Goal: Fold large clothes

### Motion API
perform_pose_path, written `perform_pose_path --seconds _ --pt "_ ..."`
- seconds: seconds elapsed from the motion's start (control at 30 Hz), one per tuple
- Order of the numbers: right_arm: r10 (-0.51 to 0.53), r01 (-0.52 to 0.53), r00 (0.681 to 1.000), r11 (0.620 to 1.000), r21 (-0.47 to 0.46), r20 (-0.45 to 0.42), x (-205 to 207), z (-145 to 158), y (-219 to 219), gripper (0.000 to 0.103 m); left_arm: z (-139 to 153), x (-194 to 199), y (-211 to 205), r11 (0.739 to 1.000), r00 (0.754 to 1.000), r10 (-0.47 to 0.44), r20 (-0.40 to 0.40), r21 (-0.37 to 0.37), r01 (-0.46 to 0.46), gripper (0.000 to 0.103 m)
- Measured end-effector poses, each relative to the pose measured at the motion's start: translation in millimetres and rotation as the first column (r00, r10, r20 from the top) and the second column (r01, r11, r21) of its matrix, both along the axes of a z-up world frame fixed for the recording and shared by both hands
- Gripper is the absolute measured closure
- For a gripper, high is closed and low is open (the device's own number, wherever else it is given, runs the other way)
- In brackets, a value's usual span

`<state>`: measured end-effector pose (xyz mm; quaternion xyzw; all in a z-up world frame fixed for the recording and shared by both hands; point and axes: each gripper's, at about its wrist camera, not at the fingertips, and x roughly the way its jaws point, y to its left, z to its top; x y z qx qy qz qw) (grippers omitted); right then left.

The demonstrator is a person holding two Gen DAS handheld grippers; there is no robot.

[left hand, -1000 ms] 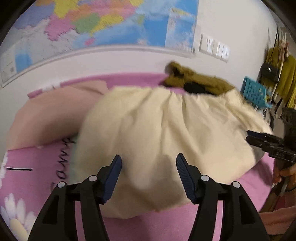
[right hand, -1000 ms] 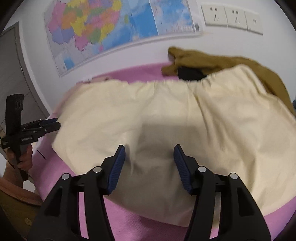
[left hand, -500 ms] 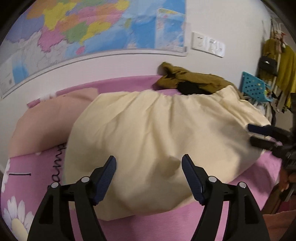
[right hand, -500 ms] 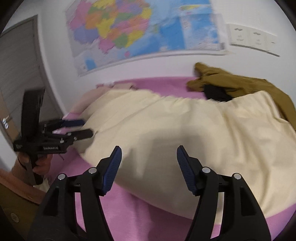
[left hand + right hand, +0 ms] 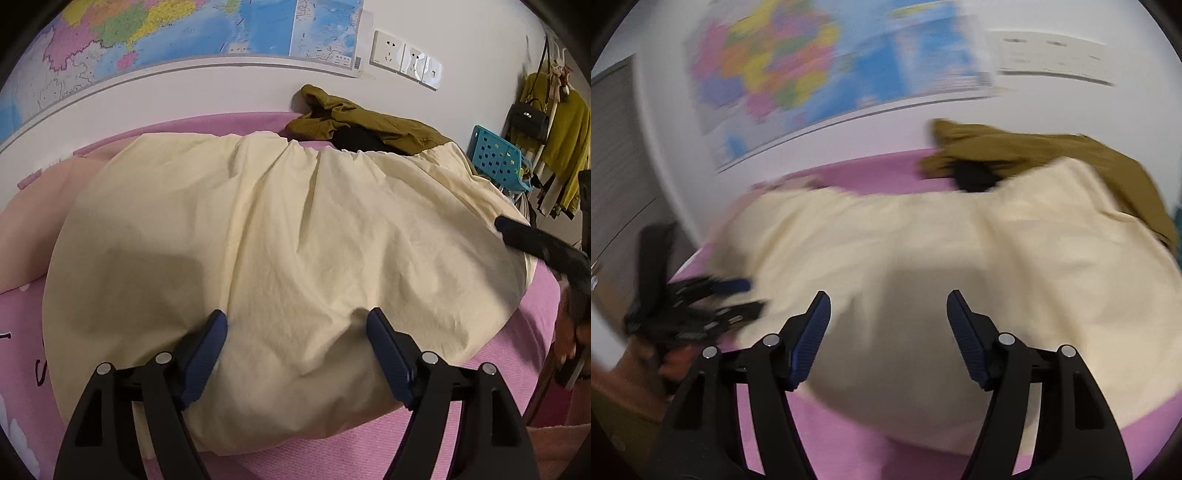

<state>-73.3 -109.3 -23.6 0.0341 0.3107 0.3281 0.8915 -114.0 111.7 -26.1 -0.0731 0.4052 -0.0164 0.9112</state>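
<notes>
A large pale yellow garment (image 5: 280, 240) lies spread over the pink bed (image 5: 424, 435); it also shows in the right wrist view (image 5: 960, 258), which is blurred. My left gripper (image 5: 297, 332) is open and empty, its fingertips low over the garment's near part. My right gripper (image 5: 888, 310) is open and empty above the garment's near edge. The right gripper's finger (image 5: 535, 240) shows at the garment's right edge in the left wrist view. The left gripper (image 5: 738, 299) shows blurred at the garment's left edge in the right wrist view.
An olive garment (image 5: 369, 122) with something black lies at the bed's far side against the wall. A peach cloth (image 5: 29, 229) lies left. A blue basket (image 5: 498, 162) and hanging clothes (image 5: 565, 140) stand at the right. A map (image 5: 184, 29) hangs on the wall.
My left gripper has moved closer and lower over the garment. My right gripper has swung with motion blur, and the two grippers have come nearer the garment's side edges.
</notes>
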Motion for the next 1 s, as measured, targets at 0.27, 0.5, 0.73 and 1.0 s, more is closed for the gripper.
perform_pose_path --seconds 0.27,0.5,0.73,1.0 --pt "-0.079 0.087 0.988 0.995 0.052 -0.135 33.3 -26.2 -43.9 0.053 4.6 -2.9 4.9 1.000 1.000 0.005 -0.001 -0.013 -0.005 0.028" --pt "-0.145 0.145 0.989 0.988 0.047 -0.009 21.0 -2.1 -70.4 0.049 16.0 -7.6 25.1 0.994 0.999 0.016 0.035 -0.104 -0.012 0.028" --pt "-0.224 0.224 0.968 0.975 -0.011 -0.111 49.2 -36.9 -89.2 0.058 15.8 -4.9 26.0 0.996 0.999 0.024 0.021 -0.089 -0.022 0.029" --pt "-0.222 0.224 0.972 0.974 0.021 -0.071 35.0 -19.5 -89.2 0.051 36.8 -19.2 47.9 0.995 0.995 0.054 0.085 -0.092 -0.046 0.028"
